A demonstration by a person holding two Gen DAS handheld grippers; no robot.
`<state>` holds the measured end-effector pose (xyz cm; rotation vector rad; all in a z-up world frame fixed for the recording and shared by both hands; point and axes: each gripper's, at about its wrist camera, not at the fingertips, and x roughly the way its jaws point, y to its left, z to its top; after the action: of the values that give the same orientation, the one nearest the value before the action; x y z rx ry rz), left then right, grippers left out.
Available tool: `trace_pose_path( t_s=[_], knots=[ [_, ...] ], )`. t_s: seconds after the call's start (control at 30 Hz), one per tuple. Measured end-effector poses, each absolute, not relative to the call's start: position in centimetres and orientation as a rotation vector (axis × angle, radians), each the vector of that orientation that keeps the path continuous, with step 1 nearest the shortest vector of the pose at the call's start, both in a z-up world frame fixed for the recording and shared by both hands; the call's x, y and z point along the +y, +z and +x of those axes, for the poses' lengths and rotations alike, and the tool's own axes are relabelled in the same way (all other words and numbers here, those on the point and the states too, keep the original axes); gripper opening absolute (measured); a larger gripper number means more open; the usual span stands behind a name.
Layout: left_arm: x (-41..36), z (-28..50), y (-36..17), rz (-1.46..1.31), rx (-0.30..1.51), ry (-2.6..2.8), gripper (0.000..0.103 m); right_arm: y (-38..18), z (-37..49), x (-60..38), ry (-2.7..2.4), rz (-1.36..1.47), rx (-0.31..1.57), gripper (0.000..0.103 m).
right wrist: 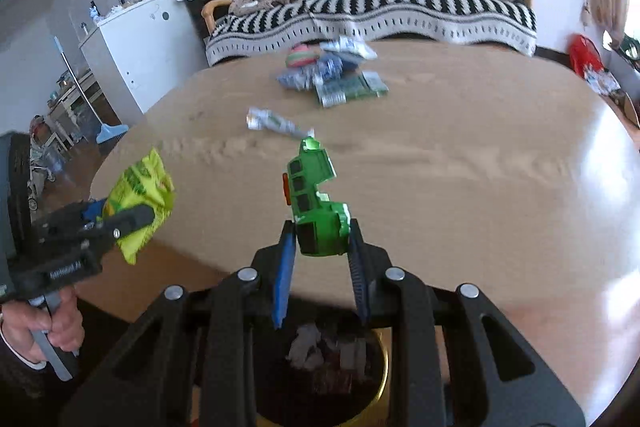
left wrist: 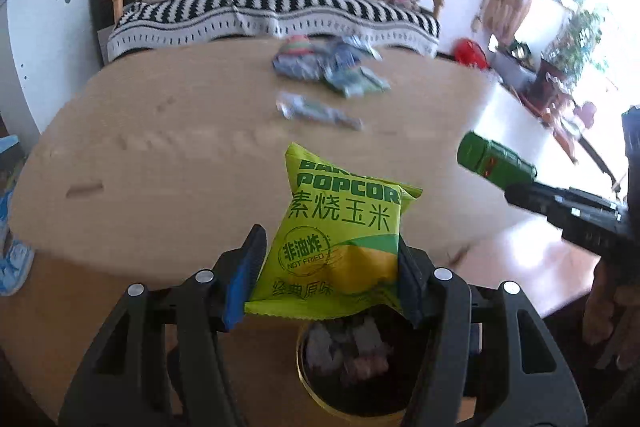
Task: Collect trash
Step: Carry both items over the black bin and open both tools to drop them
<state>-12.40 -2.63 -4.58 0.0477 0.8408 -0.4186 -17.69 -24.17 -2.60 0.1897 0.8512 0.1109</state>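
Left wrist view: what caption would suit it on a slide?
Left claw grips a popcorn bag above a trash bin, wrappers waiting on the table.

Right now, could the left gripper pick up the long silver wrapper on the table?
Probably not: the left gripper is already shut on the popcorn bag. The silver wrapper lies unobstructed farther across the table.

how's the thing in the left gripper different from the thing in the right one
The left gripper holds a popcorn bag: flat, soft, yellow-green, printed with text. The right gripper holds a green carton: a darker green, boxy and crumpled, its top torn open. The bag fills the wide gap between its jaws; the carton is narrower, pinched at its lower end. Both are held above the trash bin at the wooden table's near edge.
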Motion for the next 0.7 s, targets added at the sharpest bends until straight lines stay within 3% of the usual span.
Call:
trace_pose_path(
  t_s=[0.33,0.7],
  knots=[
    [-5.1,-18.1,-10.5,0.147,0.976,-0.487,0.058,-5.5,-23.9,-22.7,0.083,0.202,0.922,0.026],
    [-8.8,-16.4,-18.6,0.229,1.153,-0.464,0.058,-5.9,-23.7,-22.8,0.083,0.224,0.947,0.026]
  ],
)
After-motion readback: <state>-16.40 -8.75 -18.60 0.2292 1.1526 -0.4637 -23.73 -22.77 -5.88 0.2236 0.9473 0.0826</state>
